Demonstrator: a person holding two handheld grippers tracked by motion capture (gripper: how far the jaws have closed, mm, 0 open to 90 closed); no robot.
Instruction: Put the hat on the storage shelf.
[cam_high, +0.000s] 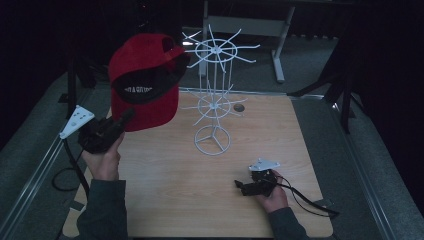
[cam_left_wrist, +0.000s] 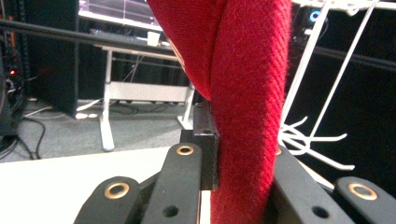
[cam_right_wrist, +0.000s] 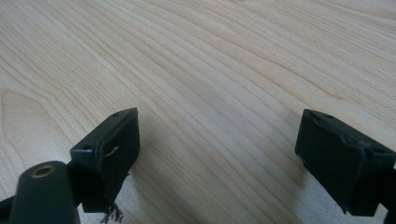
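Cap (cam_high: 145, 80) hung in the air left of the rack (cam_high: 214, 95), its brim pinched between the closed jaws of the left gripper (cam_high: 122, 120). Judging by that, pickup was done and hanging it on a rack arm remained. Right gripper (cam_high: 245, 187) rested wide open and empty on the table (cam_high: 175, 200).

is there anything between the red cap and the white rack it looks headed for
Nothing visible stands between them. The left gripper holds the red cap up in the air just left of the white wire rack, with open air toward the top-tier prongs. The right gripper rests low on the table, well clear.
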